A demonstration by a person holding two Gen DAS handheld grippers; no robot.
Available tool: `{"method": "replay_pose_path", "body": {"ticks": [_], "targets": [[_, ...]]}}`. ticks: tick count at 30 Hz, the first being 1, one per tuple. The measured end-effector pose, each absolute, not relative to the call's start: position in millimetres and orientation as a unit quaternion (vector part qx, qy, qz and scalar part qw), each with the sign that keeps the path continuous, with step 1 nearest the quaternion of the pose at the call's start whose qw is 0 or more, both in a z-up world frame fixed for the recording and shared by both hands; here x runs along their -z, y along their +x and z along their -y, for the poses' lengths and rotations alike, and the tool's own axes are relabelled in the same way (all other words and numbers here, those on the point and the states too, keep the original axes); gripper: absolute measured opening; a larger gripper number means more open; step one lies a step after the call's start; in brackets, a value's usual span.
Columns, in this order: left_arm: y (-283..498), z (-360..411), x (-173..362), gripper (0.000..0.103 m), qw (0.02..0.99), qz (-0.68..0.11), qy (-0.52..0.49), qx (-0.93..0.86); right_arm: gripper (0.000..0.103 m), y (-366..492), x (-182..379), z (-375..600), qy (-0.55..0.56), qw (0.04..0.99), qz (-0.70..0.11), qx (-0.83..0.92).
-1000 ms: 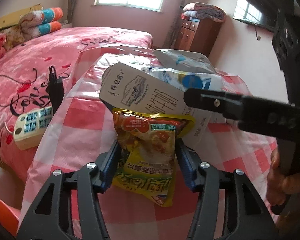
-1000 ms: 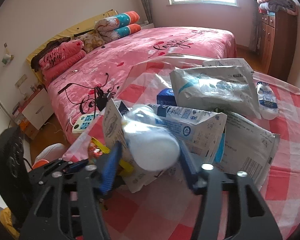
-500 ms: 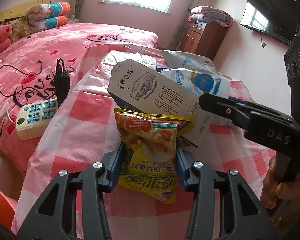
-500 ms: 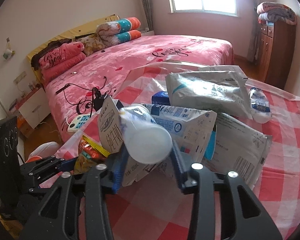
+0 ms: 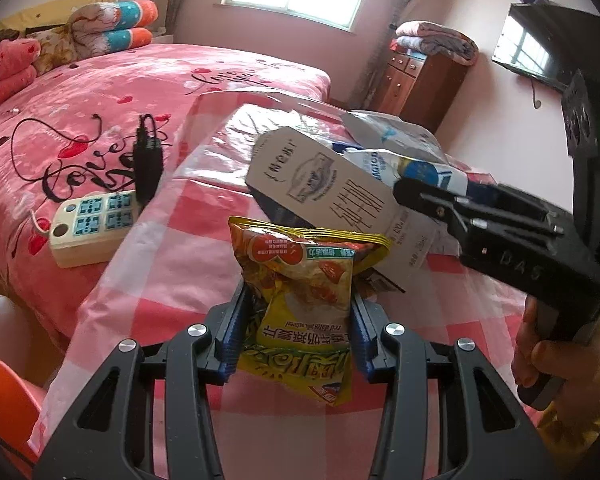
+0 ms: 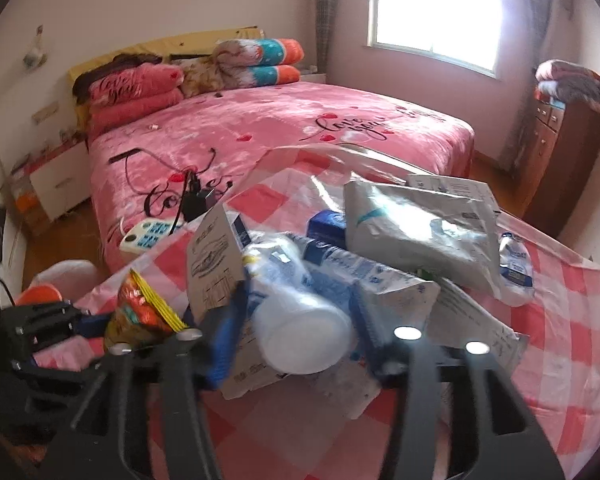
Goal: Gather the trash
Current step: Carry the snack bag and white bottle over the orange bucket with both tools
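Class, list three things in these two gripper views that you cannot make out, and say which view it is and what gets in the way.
1. Right view: whether the right gripper presses the white bottle; motion blur smears its fingers.
2. Left view: the lower end of the milk carton; the snack bag covers it.
3. Right view: the label on the small bottle at the far side; too small to read.
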State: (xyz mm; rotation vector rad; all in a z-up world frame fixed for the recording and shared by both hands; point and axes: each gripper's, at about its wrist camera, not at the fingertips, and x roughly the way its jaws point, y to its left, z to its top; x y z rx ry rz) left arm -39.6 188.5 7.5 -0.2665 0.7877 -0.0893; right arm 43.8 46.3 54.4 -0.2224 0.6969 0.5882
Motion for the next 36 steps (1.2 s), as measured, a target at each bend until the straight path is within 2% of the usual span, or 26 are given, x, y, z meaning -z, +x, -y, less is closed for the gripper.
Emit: {"method": "replay_pose_path", "body": {"ticks": [24, 36], "targets": [[-92, -212, -43, 0.046, 0.93, -0.351, -0.109, -0.015, 0.045, -19, -72, -27, -0.067, 0.908, -0.329, -0.25], [-133, -251, -59, 0.046, 0.933, -0.335, -0.094, -0.09, 0.045, -60, -81, -86, -0.046, 0.868, -0.346, -0.353]]}}
